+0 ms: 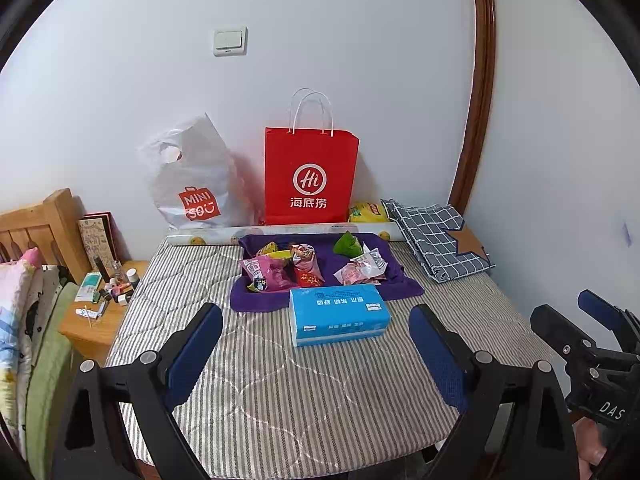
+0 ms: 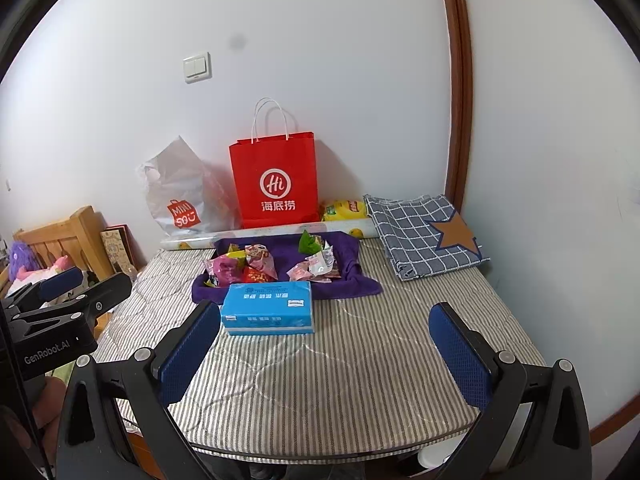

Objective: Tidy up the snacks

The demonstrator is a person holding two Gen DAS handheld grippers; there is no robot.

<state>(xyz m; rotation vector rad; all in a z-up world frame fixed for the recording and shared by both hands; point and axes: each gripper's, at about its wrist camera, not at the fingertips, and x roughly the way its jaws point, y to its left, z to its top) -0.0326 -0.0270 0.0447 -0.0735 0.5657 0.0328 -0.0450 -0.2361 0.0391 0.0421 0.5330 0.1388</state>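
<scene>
Both claws, left gripper (image 1: 316, 344) and right gripper (image 2: 324, 344), gape empty; crinkled snack packets (image 1: 304, 266) fill purple cloth tray (image 1: 404, 286) behind blue tissue pack (image 1: 338, 314).

Both wrist views look slightly downward from the near table (image 1: 280, 380) edge, side by side, sharing the tissue box (image 1: 339, 313) and far wall.

Snack packets (image 1: 308, 266) heaped loose on purple cloth (image 1: 276, 300), near far edge of striped surface. Pink-purple bag (image 1: 266, 272) at left, crumpled, lying flat. Red-patterned packet (image 1: 306, 260) at centre, tilted. Green wedge-shaped packet (image 1: 348, 245) at back right. Pale pink-white wrappers (image 1: 362, 268) at right, creased. Yellow packet (image 1: 368, 213) apart, behind cloth, near wall.
</scene>
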